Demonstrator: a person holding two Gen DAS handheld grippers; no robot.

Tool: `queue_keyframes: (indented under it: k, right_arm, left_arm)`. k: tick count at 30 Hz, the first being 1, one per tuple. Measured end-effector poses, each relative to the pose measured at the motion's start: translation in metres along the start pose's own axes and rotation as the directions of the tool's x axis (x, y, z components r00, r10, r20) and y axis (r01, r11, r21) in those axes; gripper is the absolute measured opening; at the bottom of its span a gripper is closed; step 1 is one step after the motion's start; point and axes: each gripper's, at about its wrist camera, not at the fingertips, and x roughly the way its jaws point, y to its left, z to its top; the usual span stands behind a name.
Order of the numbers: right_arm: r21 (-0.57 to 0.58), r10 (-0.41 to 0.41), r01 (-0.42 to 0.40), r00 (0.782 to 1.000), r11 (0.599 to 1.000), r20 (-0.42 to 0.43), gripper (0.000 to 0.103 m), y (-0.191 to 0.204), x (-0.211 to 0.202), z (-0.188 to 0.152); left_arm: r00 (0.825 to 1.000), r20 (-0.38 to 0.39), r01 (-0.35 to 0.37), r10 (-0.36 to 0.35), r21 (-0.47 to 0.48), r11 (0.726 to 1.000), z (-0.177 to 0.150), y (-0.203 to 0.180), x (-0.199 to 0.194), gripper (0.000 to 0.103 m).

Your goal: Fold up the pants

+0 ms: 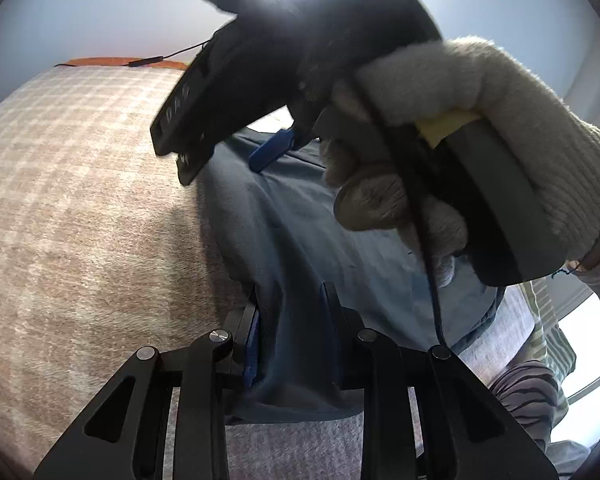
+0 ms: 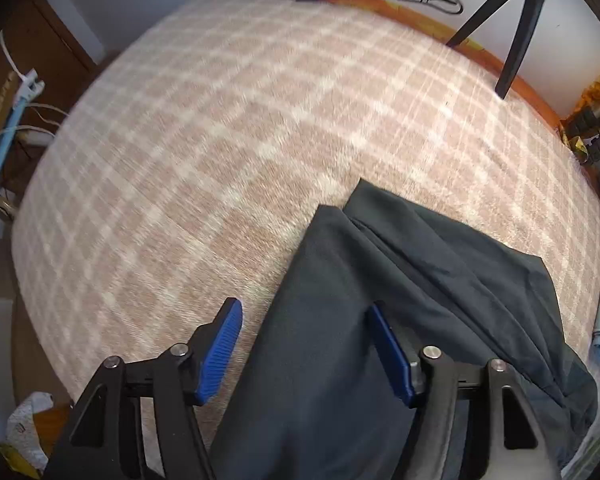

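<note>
Checked bedding [image 2: 220, 140] carries the pants [image 2: 339, 340] at 5 o'clock. Fabric is clamped in the left claw [image 1: 292, 340]; the right claw [image 2: 303, 344] hangs released astride a pant edge. A single layer could be caught, so the fold would skew.

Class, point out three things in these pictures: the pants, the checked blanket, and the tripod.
pants [image 2: 339, 340]: right wrist view, flat dark cloth between the claw's fingers.
checked blanket [image 2: 240, 128]: right wrist view, bare middle of the plaid.
tripod [image 2: 517, 44]: right wrist view, its near leg.
</note>
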Motion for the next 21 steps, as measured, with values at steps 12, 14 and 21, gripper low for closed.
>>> queue_keyframes:
  k: [12,14,21]
  right_arm:
    - [0.061,0.064,-0.066,0.997,0.996,0.041,0.005,-0.021,0.001,-0.013]
    - [0.079,0.094,-0.099,0.993,0.992,0.066,0.001,-0.029,-0.005,-0.017]
    - [0.145,0.202,-0.233,0.959,0.962,0.198,0.001,-0.069,-0.049,-0.04]
  left_arm:
    - [0.999,-0.019,0.047,-0.051,-0.178,0.983,-0.007,0.029,-0.006,0.056]
    - [0.996,-0.029,0.08,-0.088,-0.204,0.976,-0.008,0.03,-0.002,0.034]
    - [0.99,-0.018,0.135,-0.138,-0.12,0.984,0.008,-0.009,-0.006,0.009]
